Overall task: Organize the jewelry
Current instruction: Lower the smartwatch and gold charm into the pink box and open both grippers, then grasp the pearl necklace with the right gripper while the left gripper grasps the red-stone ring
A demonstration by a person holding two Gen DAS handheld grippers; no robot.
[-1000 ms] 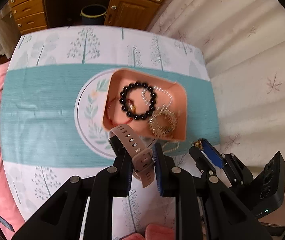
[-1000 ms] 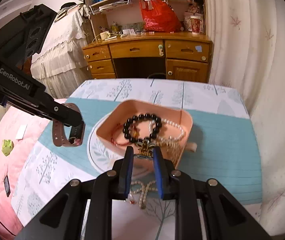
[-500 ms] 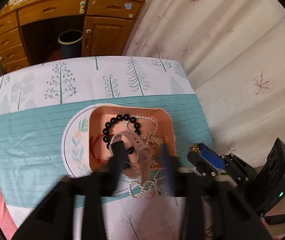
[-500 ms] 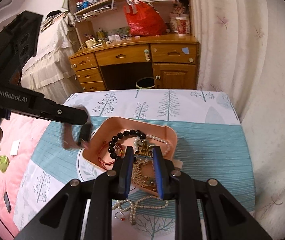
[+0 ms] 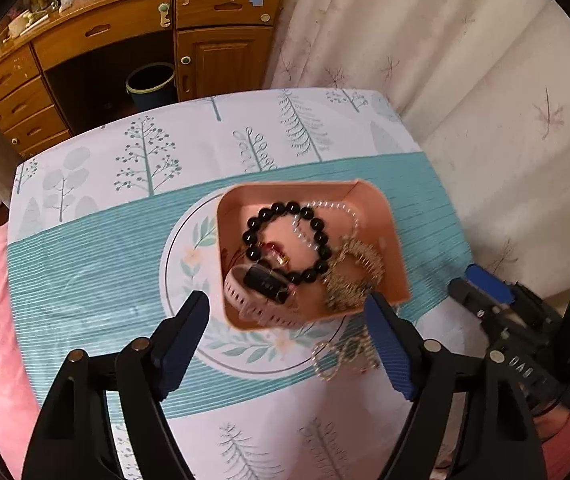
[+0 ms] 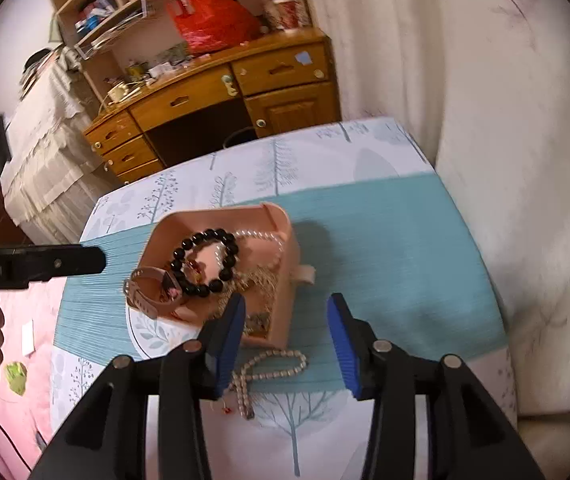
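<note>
Blue-padded left gripper (image 5: 285, 322) hovers over the tray's near edge, jaws wide, empty; a second ago it clamped the watch (image 5: 259, 290). Right gripper (image 6: 285, 334) also spread wide, having released its gold piece. Watch now lies in the pink tray (image 5: 395, 248), beyond the fingertips, beside the black bead bracelet (image 5: 289, 242).

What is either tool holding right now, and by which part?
Nothing. The left tool and right tool are both open and empty. The watch lies in the pink tray, and a pearl strand lies on the cloth.
</note>
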